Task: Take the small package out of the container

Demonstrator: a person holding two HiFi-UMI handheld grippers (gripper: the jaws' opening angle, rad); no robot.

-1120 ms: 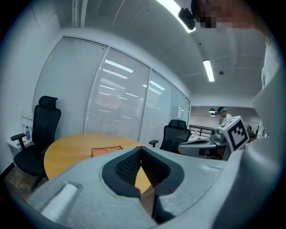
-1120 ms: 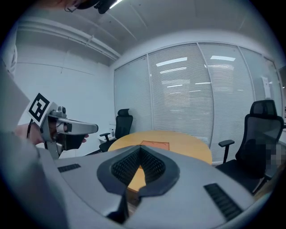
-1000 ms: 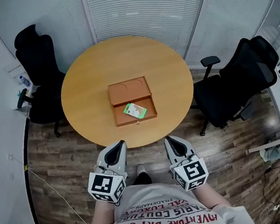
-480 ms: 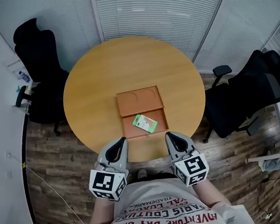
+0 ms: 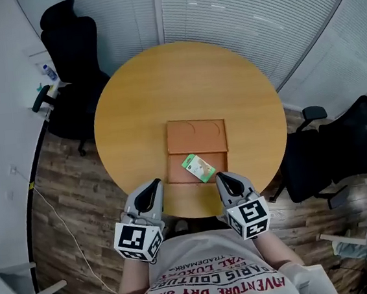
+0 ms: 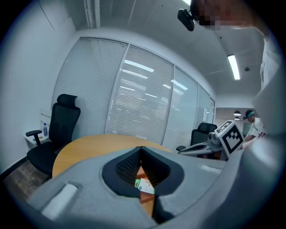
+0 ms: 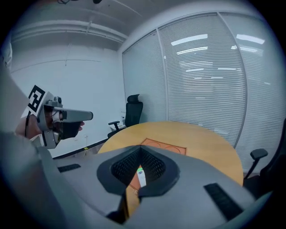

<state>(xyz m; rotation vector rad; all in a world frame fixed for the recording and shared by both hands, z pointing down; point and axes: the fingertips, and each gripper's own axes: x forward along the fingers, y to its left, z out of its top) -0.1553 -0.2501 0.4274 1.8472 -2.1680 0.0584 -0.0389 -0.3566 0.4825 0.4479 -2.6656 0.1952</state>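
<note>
(a) my left tongs, pressed together, empty, near side of container, left | (b) my right tongs, likewise closed, empty, near side, right | (c) small package in container's nearer half | (d) table under container

So the left gripper and right gripper sit side by side at the near edge of the table, tips poking just over it, both pinched closed on nothing, arms tucked in close.
</note>
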